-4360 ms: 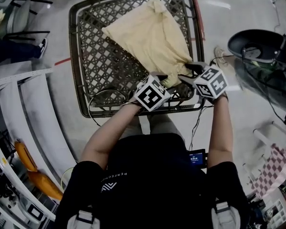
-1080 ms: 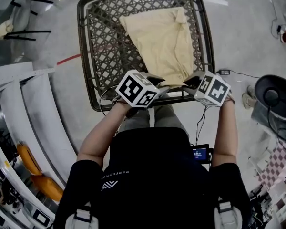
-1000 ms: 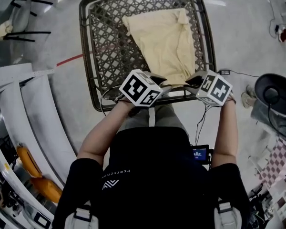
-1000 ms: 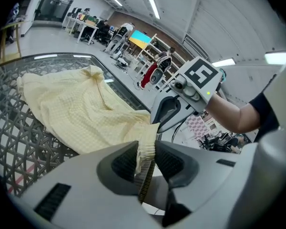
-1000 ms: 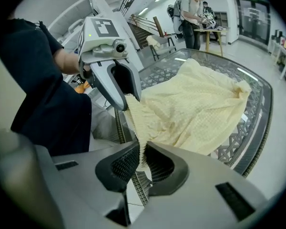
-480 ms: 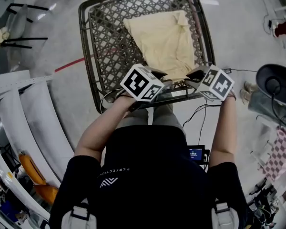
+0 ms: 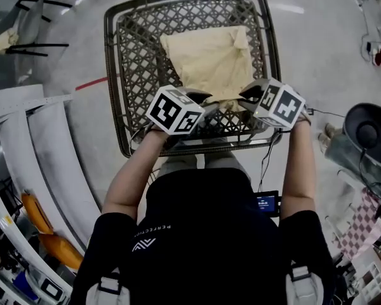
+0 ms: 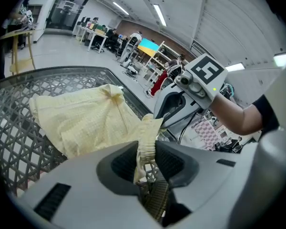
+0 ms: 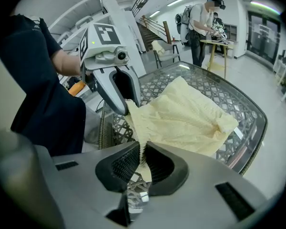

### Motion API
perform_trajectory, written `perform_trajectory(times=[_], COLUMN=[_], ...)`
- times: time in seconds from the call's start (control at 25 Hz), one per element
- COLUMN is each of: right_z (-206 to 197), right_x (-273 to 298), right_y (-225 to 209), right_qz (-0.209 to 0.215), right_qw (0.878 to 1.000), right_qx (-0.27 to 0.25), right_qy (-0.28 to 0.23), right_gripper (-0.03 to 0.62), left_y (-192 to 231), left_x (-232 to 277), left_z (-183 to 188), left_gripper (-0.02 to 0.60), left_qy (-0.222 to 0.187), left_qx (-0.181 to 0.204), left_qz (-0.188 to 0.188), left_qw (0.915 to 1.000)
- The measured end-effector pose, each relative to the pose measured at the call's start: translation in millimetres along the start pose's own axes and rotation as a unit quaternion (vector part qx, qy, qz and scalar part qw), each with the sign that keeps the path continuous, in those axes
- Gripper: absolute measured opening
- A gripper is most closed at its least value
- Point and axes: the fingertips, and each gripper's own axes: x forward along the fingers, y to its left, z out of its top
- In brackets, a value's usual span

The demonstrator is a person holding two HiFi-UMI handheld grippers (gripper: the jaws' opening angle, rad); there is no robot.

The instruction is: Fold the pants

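Yellow pants (image 7: 206, 59) on lattice table (image 7: 130, 75)

pants (image 7: 206, 59) on lattice table (image 7: 133, 75), tongs at near edge

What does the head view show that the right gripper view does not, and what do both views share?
Only the head view: the wearer's black shirt, the red floor line and the whole outline of the table. Only the right gripper view: the right gripper close up, its jaws shut on an edge of the pants, and a standing person behind. Both: the yellow pants on the lattice table, and the left gripper pinching their edge.
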Motion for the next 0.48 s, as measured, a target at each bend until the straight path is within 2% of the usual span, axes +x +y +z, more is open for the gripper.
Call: perform_trajectory(times=[0.48], right_z=[24], right_x=[0], right_y=[-49], right_qz=[0.012], right_qw=[0.998], right_qx=[-0.057], right_qy=[0.019], right_gripper=[0.058], left_y=[40], left_x=[-3], left_z=[26], left_gripper=[0.112], left_qy=[-0.017], left_qx=[-0.024], left_qz=[0.035], left_qw=[0.9989])
